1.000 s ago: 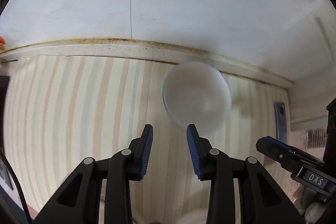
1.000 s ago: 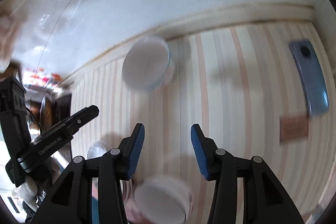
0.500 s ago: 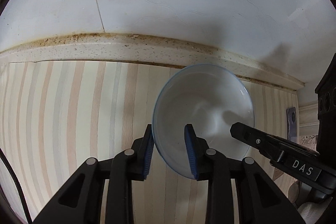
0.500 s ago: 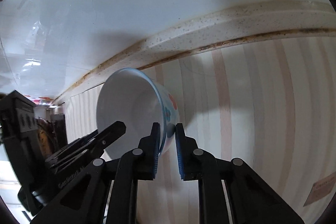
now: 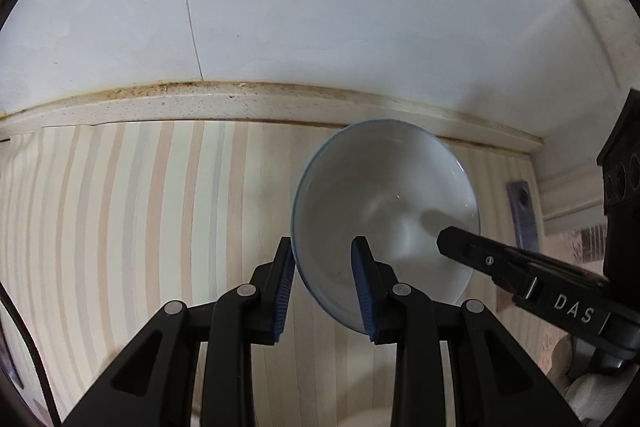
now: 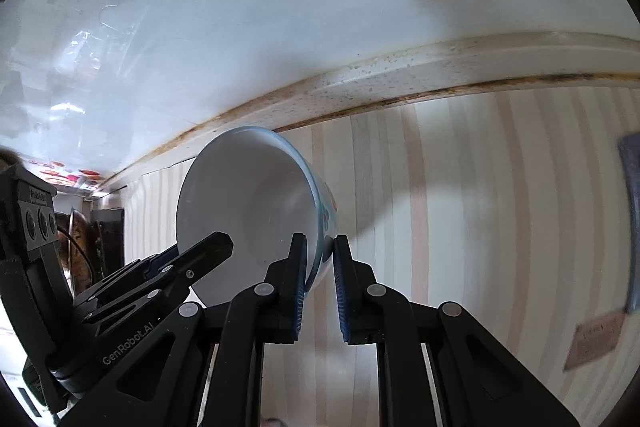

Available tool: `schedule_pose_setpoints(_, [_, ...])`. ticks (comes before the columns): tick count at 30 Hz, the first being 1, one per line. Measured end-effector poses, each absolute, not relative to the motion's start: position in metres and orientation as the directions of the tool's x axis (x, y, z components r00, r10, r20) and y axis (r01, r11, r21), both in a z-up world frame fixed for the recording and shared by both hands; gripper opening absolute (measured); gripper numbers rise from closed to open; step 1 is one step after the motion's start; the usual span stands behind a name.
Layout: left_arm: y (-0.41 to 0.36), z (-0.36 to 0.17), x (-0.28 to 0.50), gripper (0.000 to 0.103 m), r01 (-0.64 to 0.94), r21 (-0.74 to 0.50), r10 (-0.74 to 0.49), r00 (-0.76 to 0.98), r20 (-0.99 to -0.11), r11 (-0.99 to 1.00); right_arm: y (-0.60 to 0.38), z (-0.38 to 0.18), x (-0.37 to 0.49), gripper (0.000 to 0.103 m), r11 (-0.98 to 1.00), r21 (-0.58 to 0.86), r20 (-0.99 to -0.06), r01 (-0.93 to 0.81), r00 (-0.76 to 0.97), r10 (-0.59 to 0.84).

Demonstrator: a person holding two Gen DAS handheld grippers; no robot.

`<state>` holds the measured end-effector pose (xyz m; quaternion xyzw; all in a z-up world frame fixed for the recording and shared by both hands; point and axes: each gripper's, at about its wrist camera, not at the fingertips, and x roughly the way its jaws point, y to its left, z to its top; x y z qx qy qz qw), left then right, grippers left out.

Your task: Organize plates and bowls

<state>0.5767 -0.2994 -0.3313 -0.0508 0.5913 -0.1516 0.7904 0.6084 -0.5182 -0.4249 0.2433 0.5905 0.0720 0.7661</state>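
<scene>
The wall (image 5: 320, 7) fills the top of both views, with a stained ledge (image 5: 240, 107) running along its foot, and below that the striped desk (image 5: 140, 227) spreads toward the cameras. On it, toward 3 o'clock in the right wrist view, lie a grey-blue slab (image 6: 632, 227) and a brown card (image 6: 596, 339), both blurred and well apart from the work. The one task thing in view is a white bowl (image 5: 384, 211) with a blue rim and red and blue marks on its outer wall; it is tipped, its mouth facing the cameras instead of straight up, so it looks lifted off the desk and carried between the two hands. The left tongs (image 5: 324, 287) straddle the rim at the bowl's 8 o'clock in their own view, one pad outside and one inside, their jaws narrow and closed on the bowl wall after a slight squeeze. The right tongs (image 6: 320, 279) pinch the opposite rim, at the bowl's 4 o'clock in their view, jaws nearly together with only the thin wall between them, having just been closing onto it. Each tool's tip shows in the other's camera. The bowl lies straight ahead of both tongs, neither hand nearer, so the next move likely depends on both going together, or the tilt will grow.
</scene>
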Motion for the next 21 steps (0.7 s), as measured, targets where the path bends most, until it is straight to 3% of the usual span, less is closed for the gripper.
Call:
schedule_pose_setpoints(11, [-0.301,-0.278,0.481,0.026,0.255,-0.257,-0.324,0.270,-0.907,0.932,-0.505,-0.358,0.509,0.015,0.887,0.433,-0.870,0.159,0.330,0.366])
schedule_pose_setpoints(21, [-0.304,-0.284,0.417,0.026,0.276,-0.253,-0.320,0.233,-0.919,0.927,-0.495,-0.339,0.411,0.015,0.881,0.443,-0.865,0.167,0.337,0.371])
